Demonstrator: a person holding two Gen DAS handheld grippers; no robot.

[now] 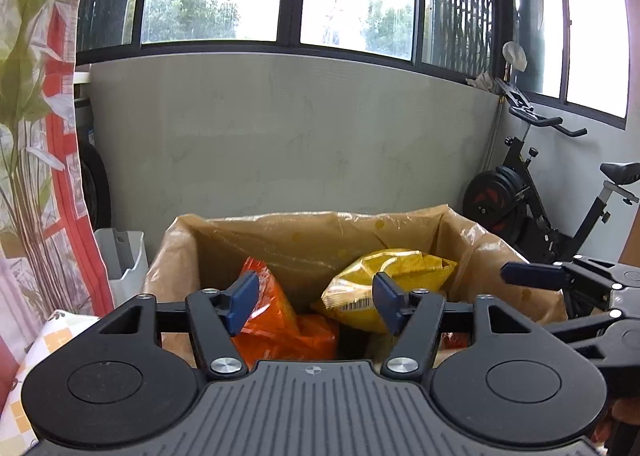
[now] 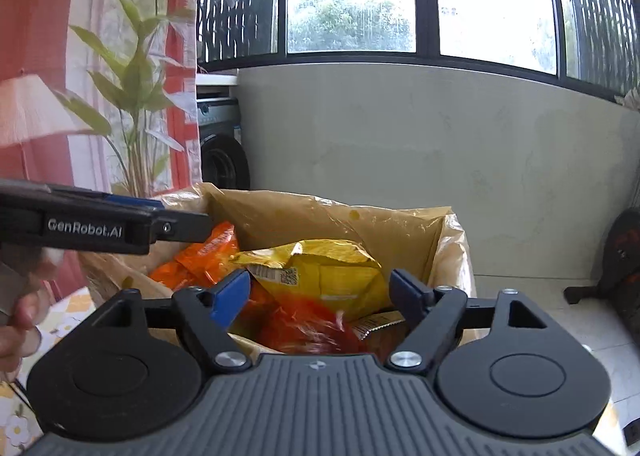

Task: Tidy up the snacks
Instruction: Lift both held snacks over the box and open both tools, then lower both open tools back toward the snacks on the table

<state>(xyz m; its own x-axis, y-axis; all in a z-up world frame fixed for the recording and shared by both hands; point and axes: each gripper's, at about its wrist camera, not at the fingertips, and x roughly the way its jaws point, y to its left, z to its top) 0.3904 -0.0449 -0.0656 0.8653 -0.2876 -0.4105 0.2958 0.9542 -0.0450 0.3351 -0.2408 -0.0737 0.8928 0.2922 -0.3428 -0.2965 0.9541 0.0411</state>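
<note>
box (image 1: pixel 496 256), plastic-lined | held: yellow bag (image 1: pixel 384 284) over orange bags (image 1: pixel 276 316) | red bag (image 2: pixel 308 326) near front

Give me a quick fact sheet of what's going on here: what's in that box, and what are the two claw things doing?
container: cardboard box lined with clear plastic
contents: yellow snack bag, orange snack bag, red packet
left gripper: open, empty, above the box
right gripper: open, empty, above the box
background: exercise bike, windows, curtain
</note>
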